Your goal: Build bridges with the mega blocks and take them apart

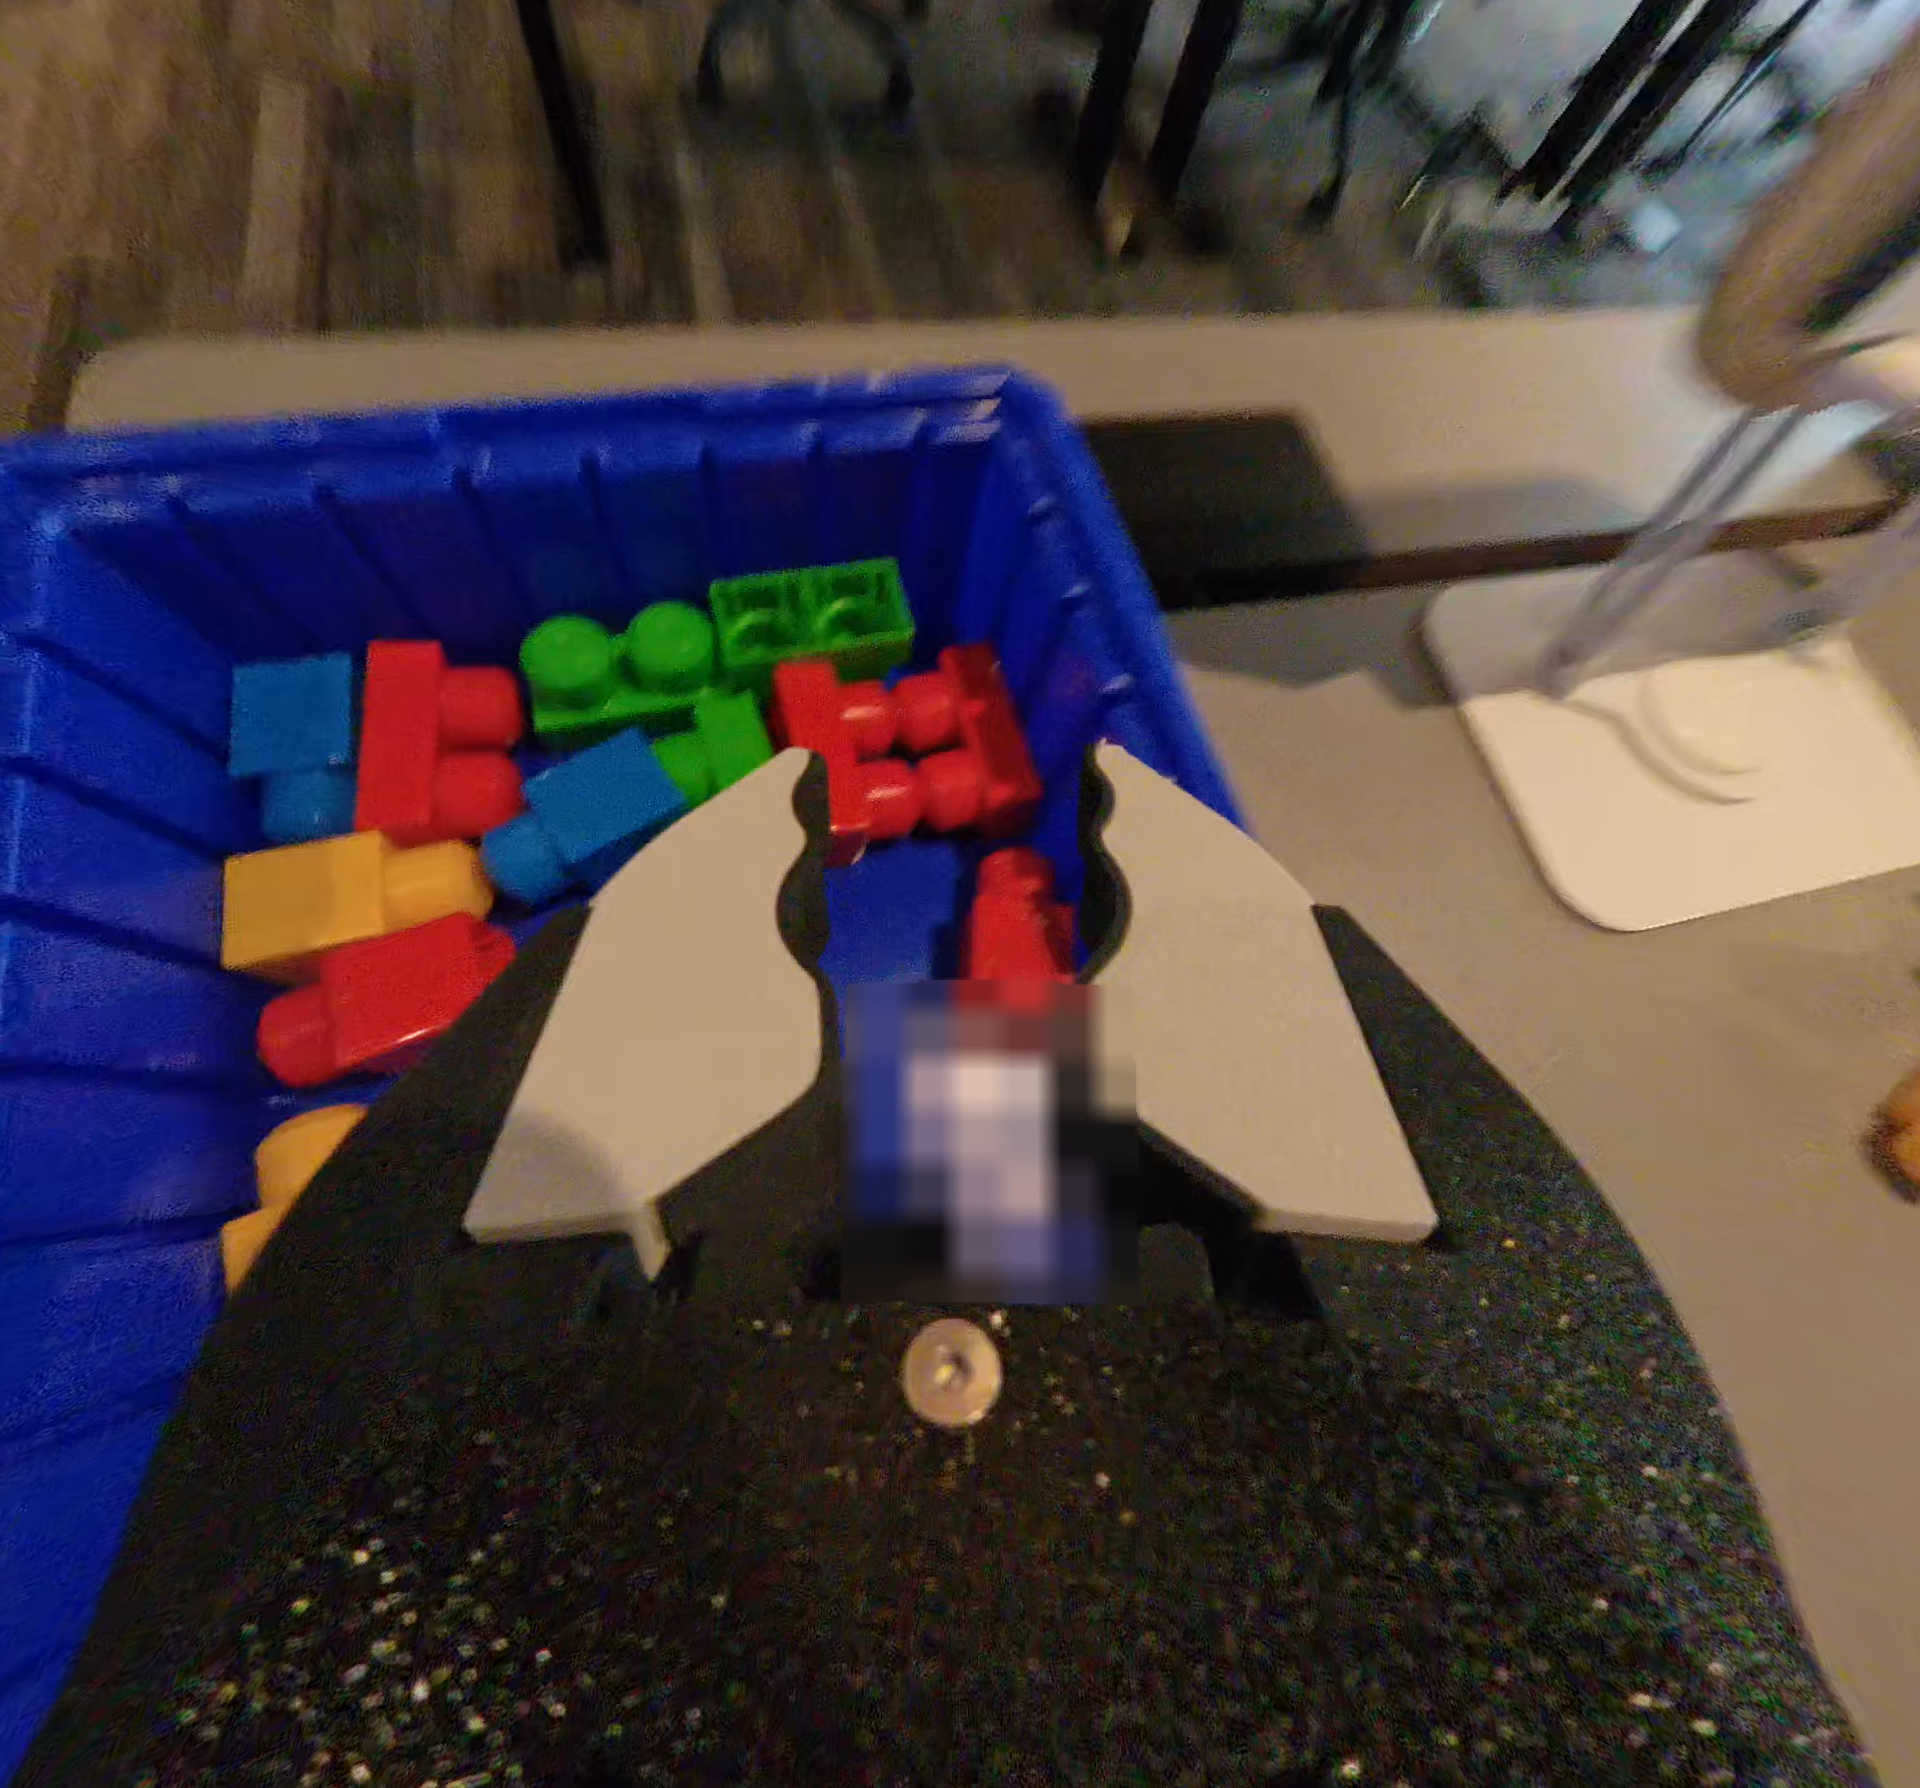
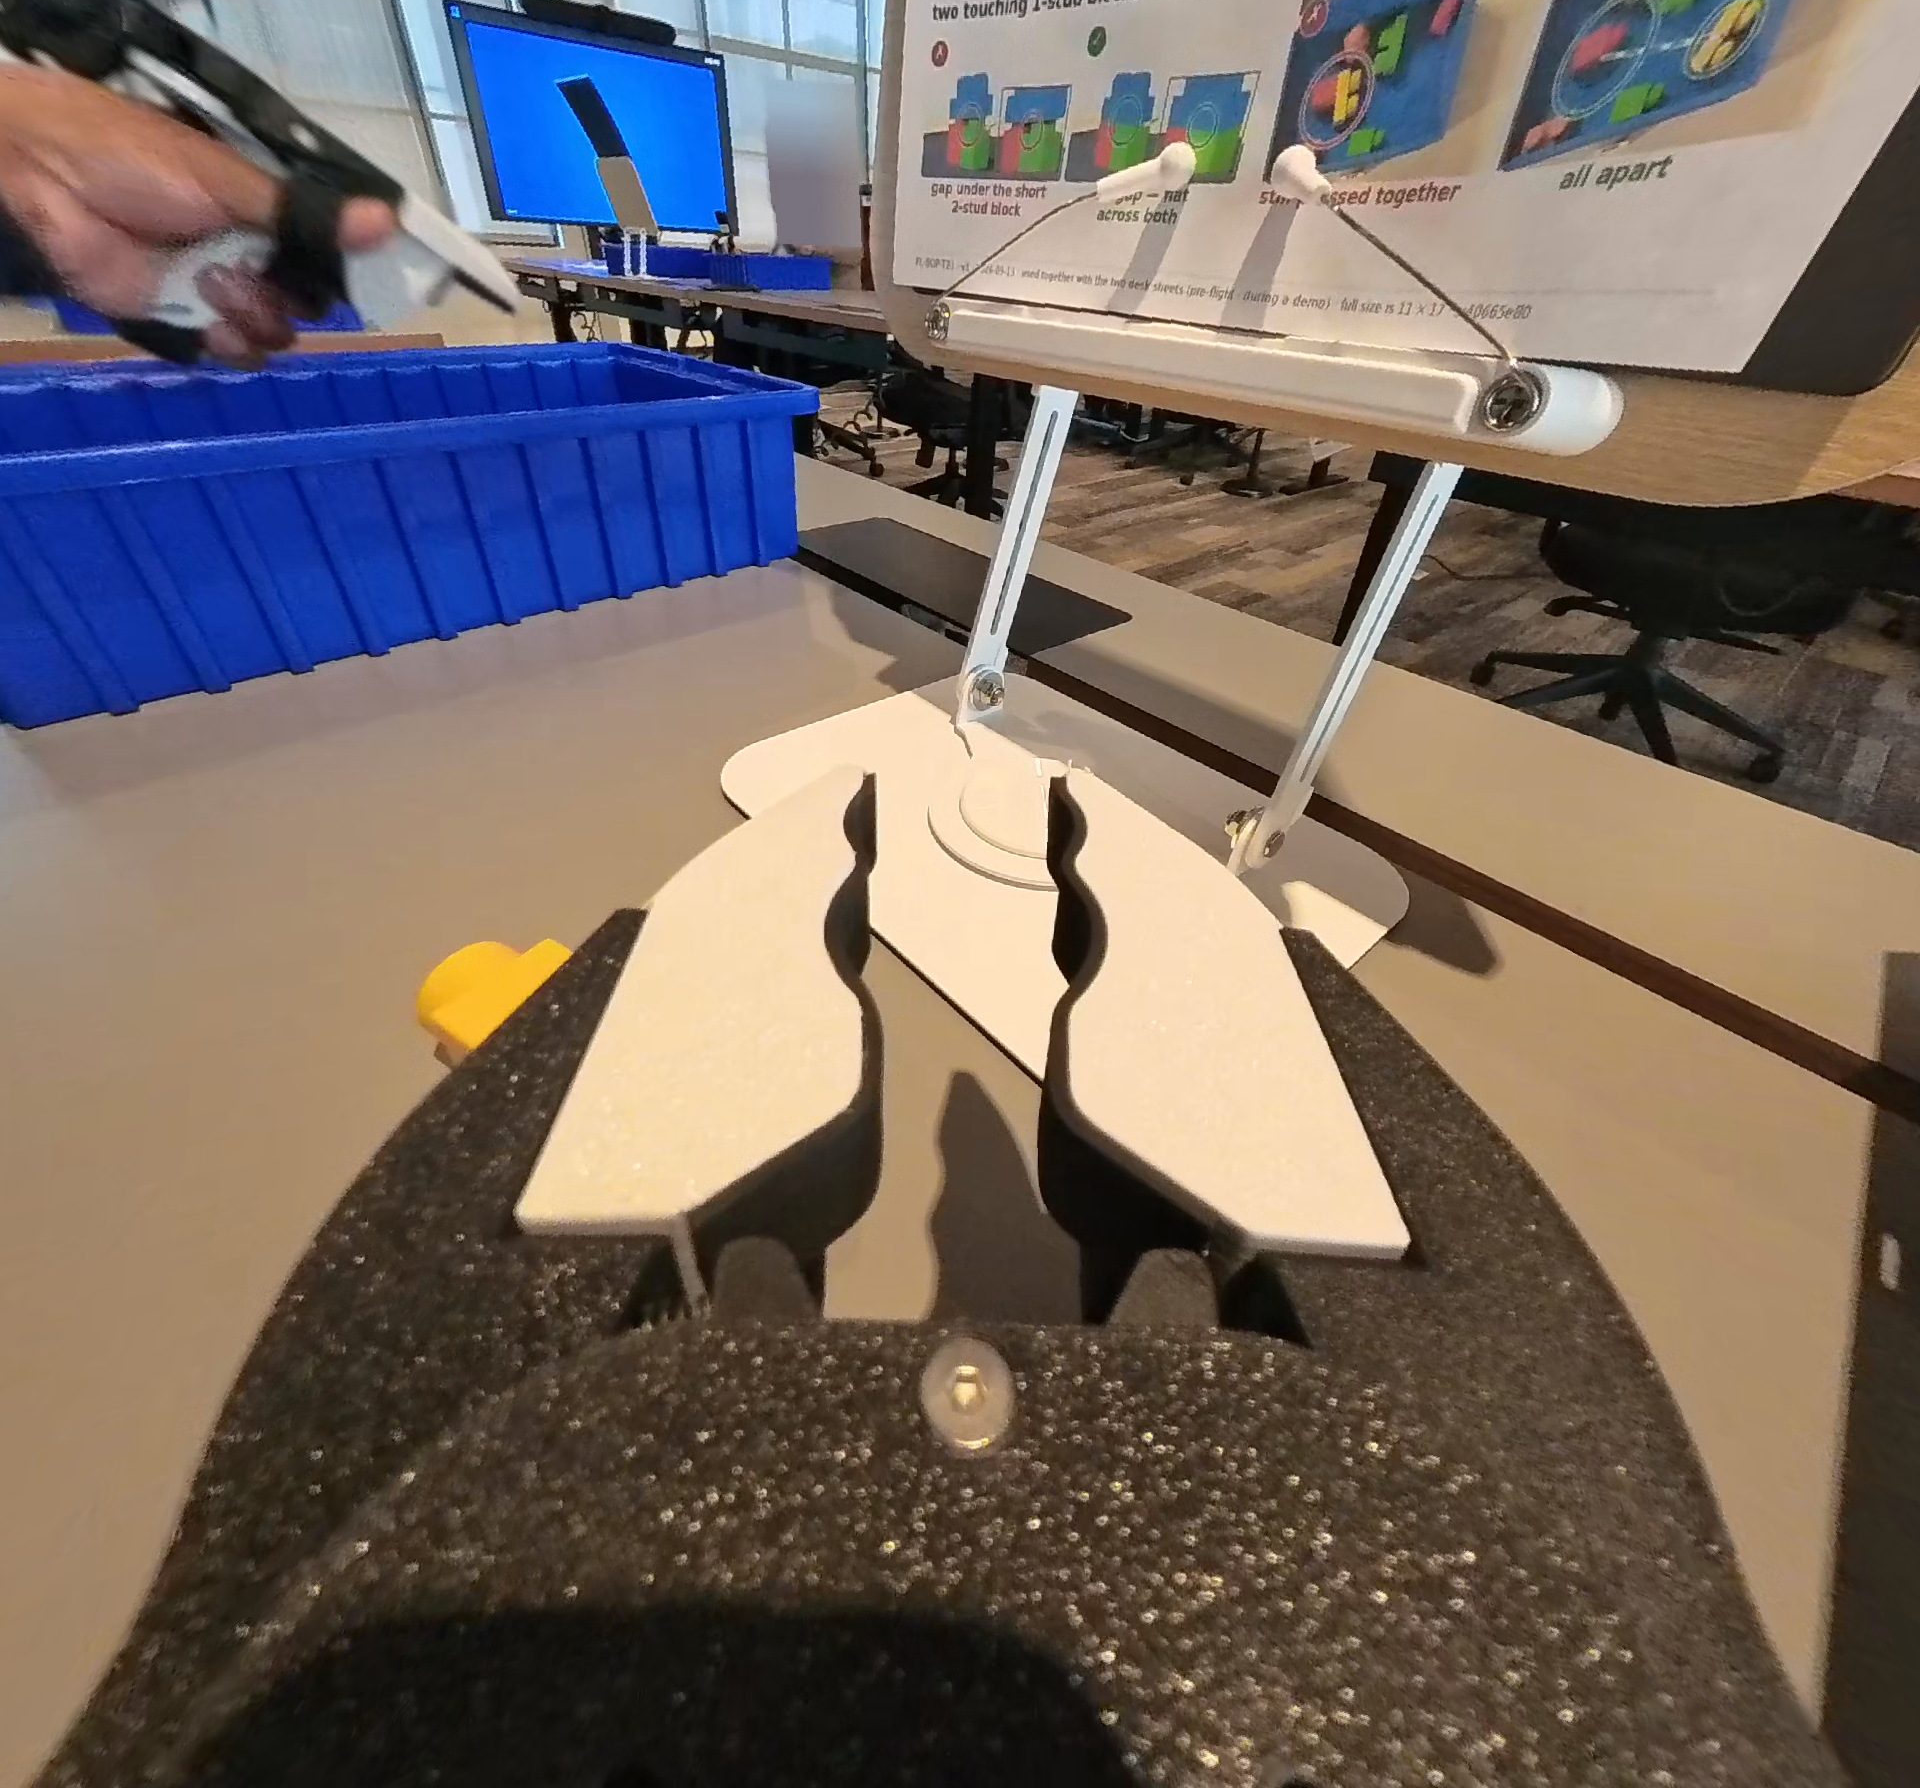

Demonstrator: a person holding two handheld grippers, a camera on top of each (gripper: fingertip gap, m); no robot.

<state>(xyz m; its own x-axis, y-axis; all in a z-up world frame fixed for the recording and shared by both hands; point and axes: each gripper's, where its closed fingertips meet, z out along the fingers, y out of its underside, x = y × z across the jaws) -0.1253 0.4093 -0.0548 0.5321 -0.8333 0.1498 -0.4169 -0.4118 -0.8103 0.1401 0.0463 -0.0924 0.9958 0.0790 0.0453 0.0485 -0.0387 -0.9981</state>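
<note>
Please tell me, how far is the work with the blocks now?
Done: no bridge is visible; one yellow block lies on the table. In hand: nothing; the left tool hangs open over the loose blocks in the blue bin, and the right tool is open, empty. Left: apparently all building.

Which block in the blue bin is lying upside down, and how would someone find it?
Look in the blue bin on the grey table, at its far wall. The green block there shows its hollow underside; its neighbours show solid faces or round studs.
</note>
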